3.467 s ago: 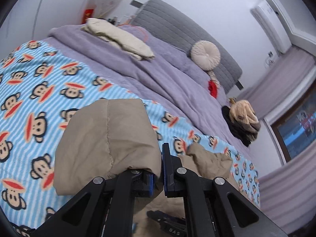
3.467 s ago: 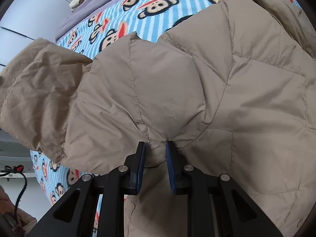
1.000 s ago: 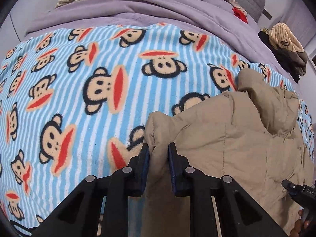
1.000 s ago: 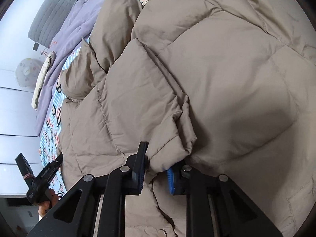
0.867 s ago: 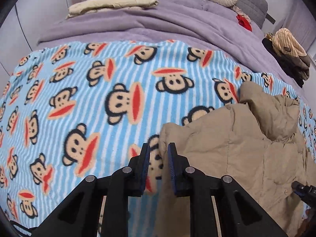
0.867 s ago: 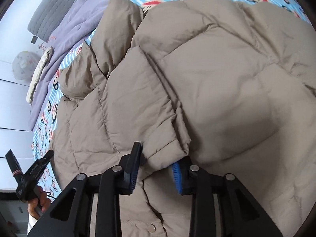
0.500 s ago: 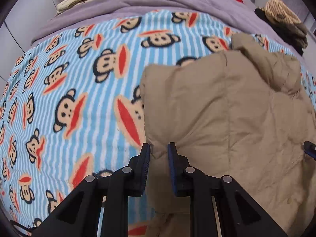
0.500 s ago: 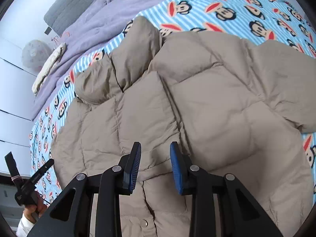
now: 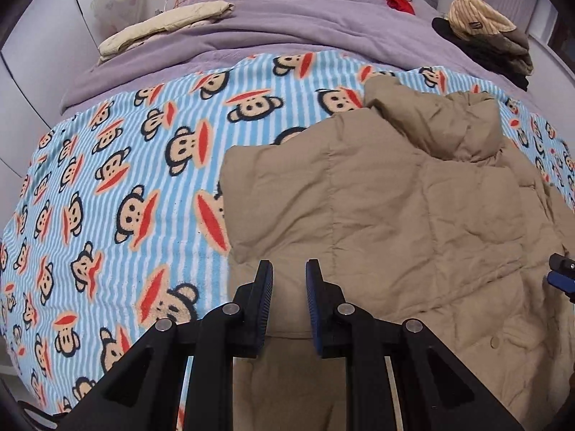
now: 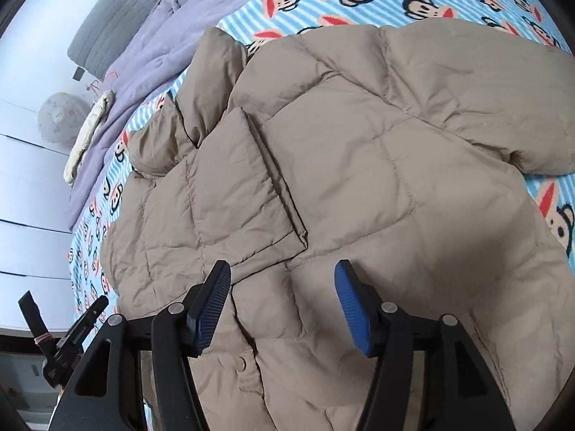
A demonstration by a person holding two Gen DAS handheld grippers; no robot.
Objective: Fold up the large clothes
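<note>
Left wrist view: left gripper (image 9: 287,276) has let go of the sleeve fold it pinched a second ago and pulled back; jaws now a narrow gap apart, empty, hovering over the left edge of the puffer jacket (image 9: 413,215), which lies on the monkey blanket (image 9: 118,179). Right wrist view: right gripper (image 10: 282,287) released the cuff it held, jaws now spread wide, nothing between them, poised above the jacket's front near the folded-in sleeve (image 10: 237,186). Other sleeve lies out toward the blanket's far edge.
</note>
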